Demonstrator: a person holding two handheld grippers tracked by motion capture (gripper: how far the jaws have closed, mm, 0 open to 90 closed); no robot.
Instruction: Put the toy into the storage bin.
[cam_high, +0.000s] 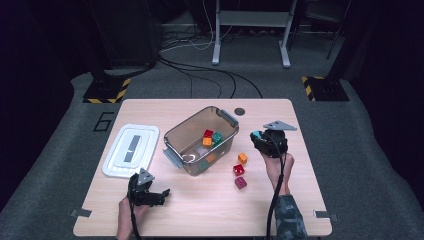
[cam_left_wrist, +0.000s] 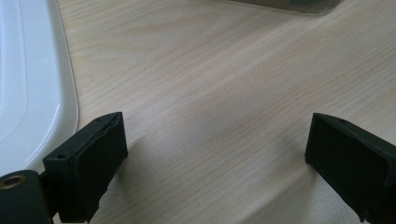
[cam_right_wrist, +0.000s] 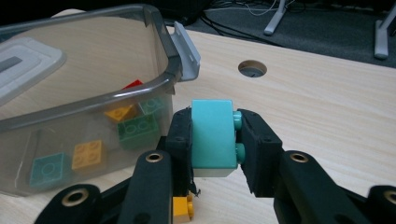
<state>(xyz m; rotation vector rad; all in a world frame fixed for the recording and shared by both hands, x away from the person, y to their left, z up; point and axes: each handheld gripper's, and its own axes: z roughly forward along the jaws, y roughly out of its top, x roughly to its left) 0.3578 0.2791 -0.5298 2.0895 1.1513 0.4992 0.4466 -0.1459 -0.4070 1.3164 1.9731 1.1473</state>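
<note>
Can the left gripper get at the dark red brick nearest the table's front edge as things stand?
Probably yes. The left gripper is open and empty, and bare table lies between it and the dark red brick; the bin stands farther back, off that path.

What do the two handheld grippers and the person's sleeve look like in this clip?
Both the left gripper and the right gripper are black with blocky black jaws. Each carries a grey three-cornered plate on top and trails a black cable toward the person. Brass-coloured rivets sit at the jaw joints. The sleeve at the right forearm has a dark camouflage pattern.
</note>
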